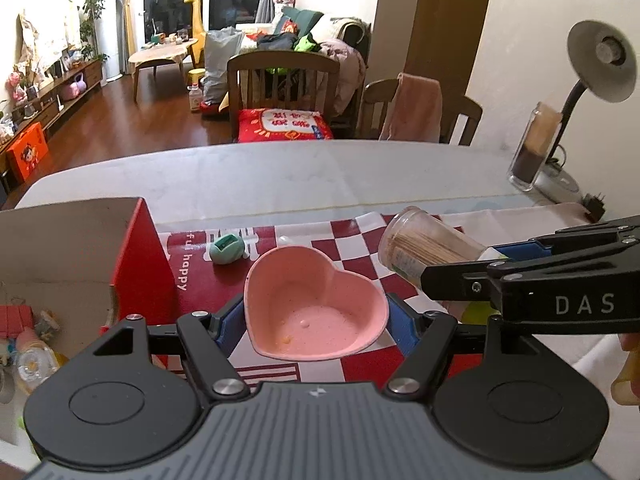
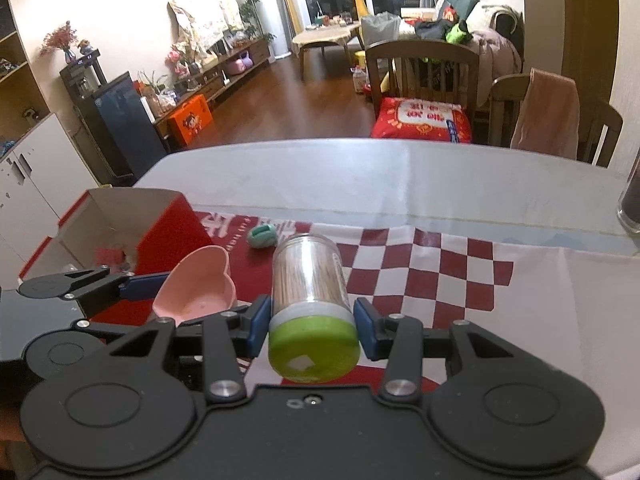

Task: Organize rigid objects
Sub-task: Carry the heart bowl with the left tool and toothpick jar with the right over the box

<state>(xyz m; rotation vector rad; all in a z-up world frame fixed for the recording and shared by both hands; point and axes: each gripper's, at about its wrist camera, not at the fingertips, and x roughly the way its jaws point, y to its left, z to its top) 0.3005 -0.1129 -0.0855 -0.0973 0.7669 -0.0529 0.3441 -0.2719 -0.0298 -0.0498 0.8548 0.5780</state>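
Note:
A pink heart-shaped bowl (image 1: 316, 308) hangs above the checked cloth with my left gripper (image 1: 316, 322) shut on its sides. In the right wrist view the same bowl (image 2: 196, 288) shows at the left, held by the left gripper (image 2: 160, 284). My right gripper (image 2: 310, 322) is shut on a clear toothpick jar (image 2: 308, 272) with a green lid, lying along the fingers, lid toward the camera. From the left wrist view the jar (image 1: 428, 248) points left out of the right gripper (image 1: 460, 268). A small teal object (image 1: 225, 249) lies on the cloth behind the bowl.
An open red cardboard box (image 1: 136, 256) with several small items inside stands at the left, also in the right wrist view (image 2: 168, 224). A tall glass jar (image 1: 534, 148) and a desk lamp (image 1: 600, 64) stand at the table's far right. Chairs (image 1: 280, 84) sit behind the table.

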